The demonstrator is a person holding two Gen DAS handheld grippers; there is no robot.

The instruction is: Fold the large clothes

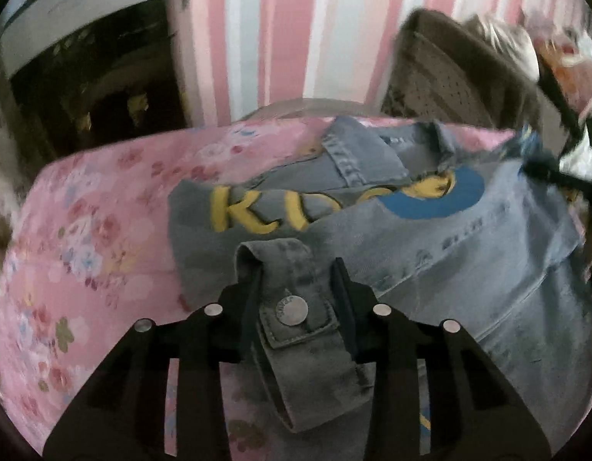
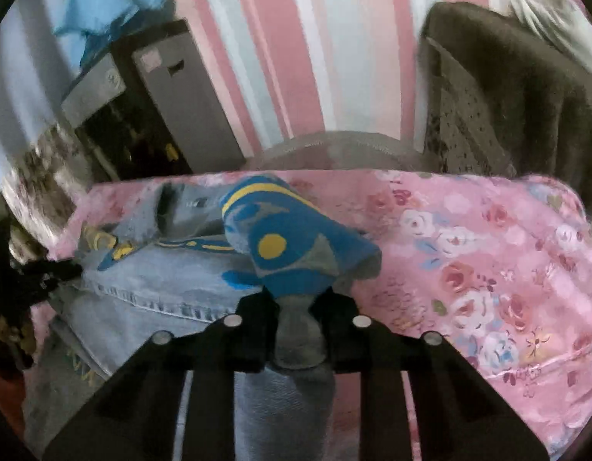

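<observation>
A light-blue denim jacket (image 1: 468,253) with yellow letters and blue patches lies on a pink floral sheet (image 1: 84,230). My left gripper (image 1: 296,280) is shut on a denim cuff (image 1: 292,307) with a metal snap button, held just above the jacket's left side. My right gripper (image 2: 297,299) is shut on the jacket's other sleeve (image 2: 292,246), blue with a yellow dot and stripe, bunched and lifted above the jacket (image 2: 153,288). The right gripper also shows at the far right of the left wrist view (image 1: 557,176).
The pink floral sheet (image 2: 488,269) covers the surface. Behind it hangs a pink and white striped curtain (image 2: 296,57). A brown chair with draped fabric (image 2: 507,96) stands back right. A dark cabinet (image 2: 161,115) with blue cloth on top stands back left.
</observation>
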